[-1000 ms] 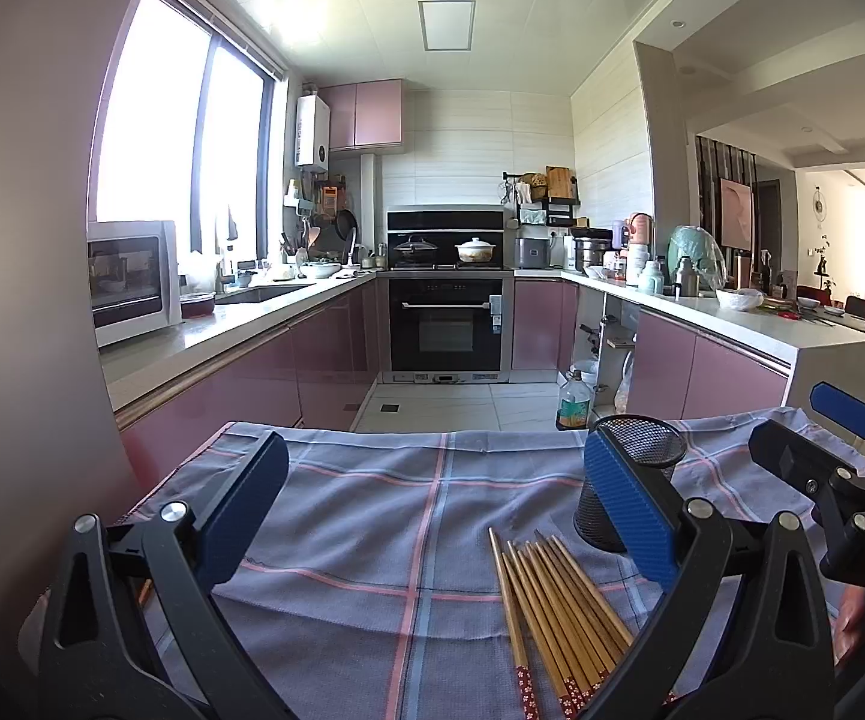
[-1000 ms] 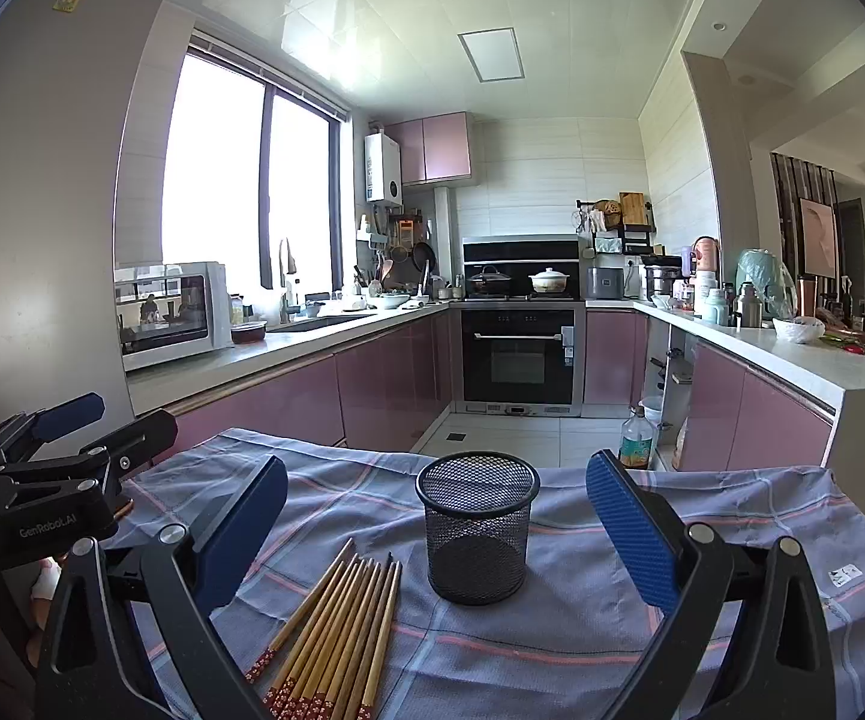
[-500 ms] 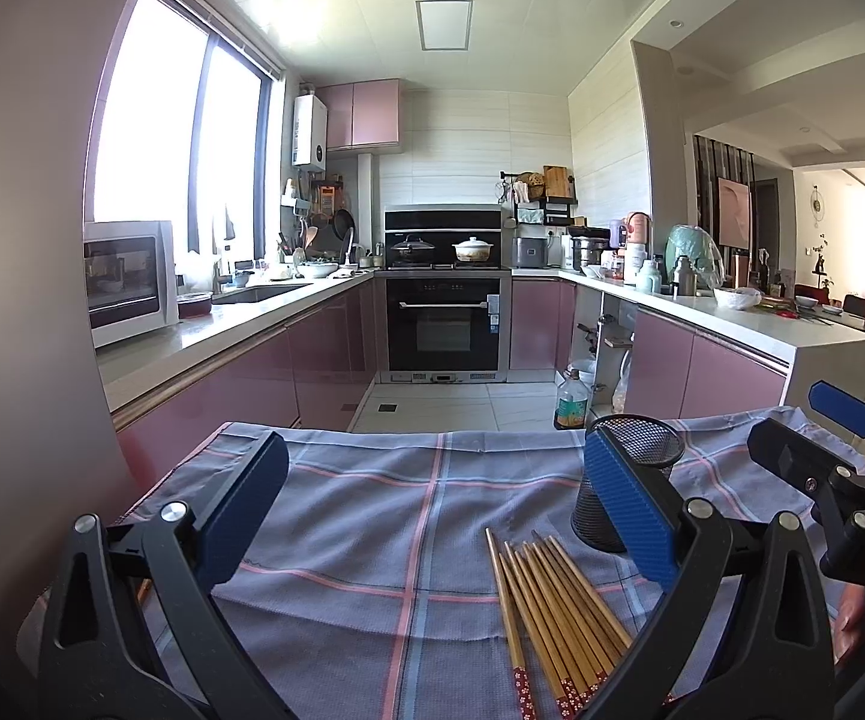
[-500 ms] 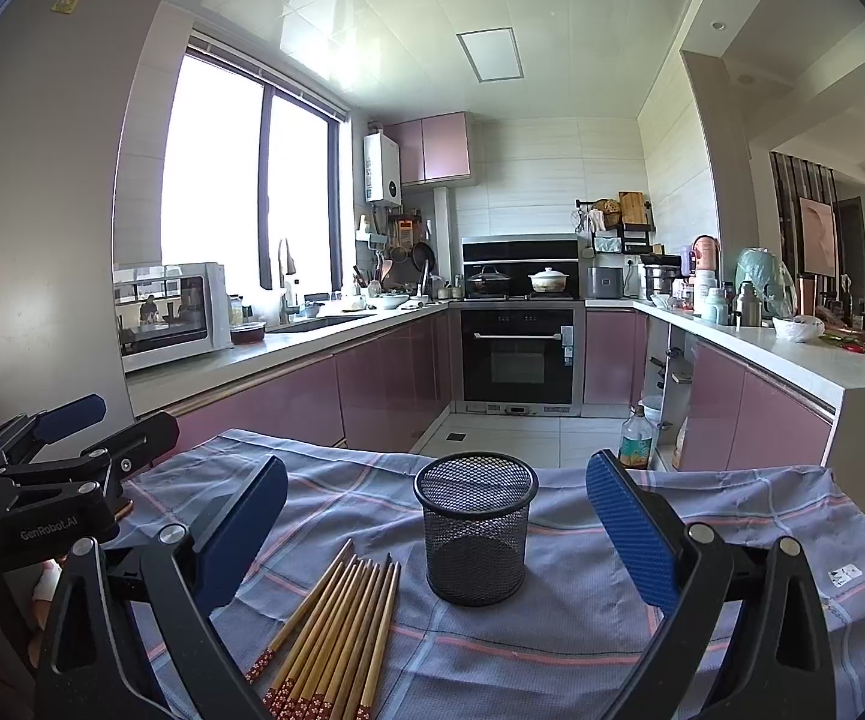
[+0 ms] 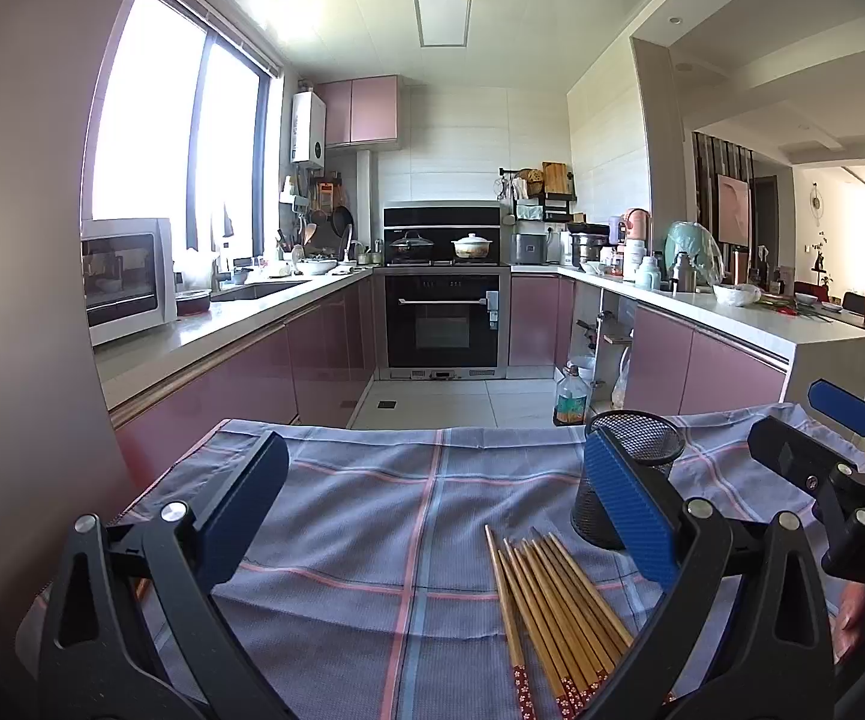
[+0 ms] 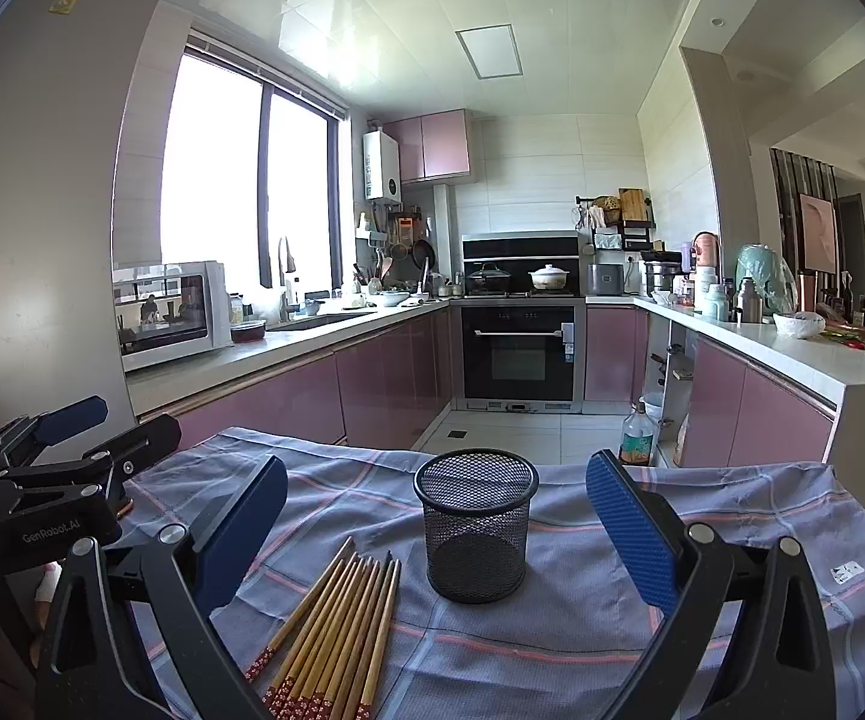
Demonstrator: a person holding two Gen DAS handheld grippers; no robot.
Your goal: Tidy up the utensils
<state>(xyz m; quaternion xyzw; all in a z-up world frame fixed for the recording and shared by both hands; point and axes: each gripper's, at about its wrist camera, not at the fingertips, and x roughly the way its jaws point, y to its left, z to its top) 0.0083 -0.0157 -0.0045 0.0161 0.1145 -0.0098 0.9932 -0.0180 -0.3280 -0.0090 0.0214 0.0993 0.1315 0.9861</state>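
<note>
Several wooden chopsticks [image 5: 552,606] with red patterned ends lie side by side on a blue-grey checked cloth [image 5: 372,516]. A black mesh holder [image 6: 475,532] stands upright just behind them and looks empty; it also shows in the left wrist view [image 5: 642,450], partly behind my finger. My left gripper [image 5: 432,510] is open and empty above the cloth, left of the chopsticks. My right gripper [image 6: 435,528] is open and empty, with the holder between its fingers' line of sight. The chopsticks show in the right wrist view [image 6: 336,630] too.
The cloth covers a table whose far edge [image 6: 552,468] drops to the kitchen floor. An oil bottle [image 6: 636,438] stands on the floor beyond. Pink cabinets and counters run along both sides, with an oven [image 6: 519,354] at the back.
Almost nothing differs. The left wrist view has drifted very slightly; both grippers stay open and the chopsticks and holder have not moved.
</note>
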